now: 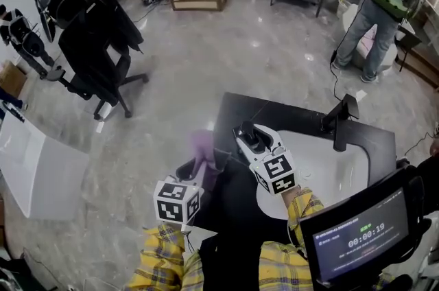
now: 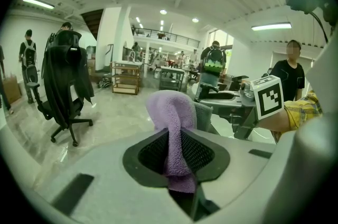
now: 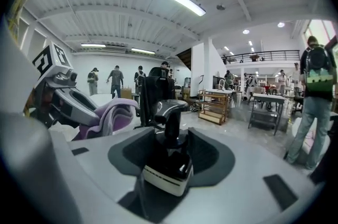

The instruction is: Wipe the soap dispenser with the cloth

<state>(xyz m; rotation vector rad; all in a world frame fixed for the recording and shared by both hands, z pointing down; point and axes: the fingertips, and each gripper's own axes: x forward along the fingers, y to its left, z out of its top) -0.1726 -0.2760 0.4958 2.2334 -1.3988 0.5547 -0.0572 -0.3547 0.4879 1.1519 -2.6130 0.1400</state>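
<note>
- The left tool (image 2: 178, 139) is pressed shut on a purple cloth (image 2: 170, 110). The cloth is pinched between the pads and bulges out past the tips in a folded hump.
- The right tool (image 3: 172, 133) grips a black soap dispenser (image 3: 167, 160) by its sides. The dispenser's body, with a pale band, sits deep between the pads, and its pump head points out past the tips.
- The two tools are side by side at the near left part of a dark bench (image 1: 274, 114). The cloth is just left of the dispenser and does not touch it.
- A white sink (image 1: 322, 159) is set in the bench to the right of the tools, with a black tap (image 1: 341, 121) at its far edge.
- A screen (image 1: 370, 231) stands at the near right corner.
- An office chair (image 1: 96, 56) draped in a black jacket stands on the floor, well apart from the bench.
</note>
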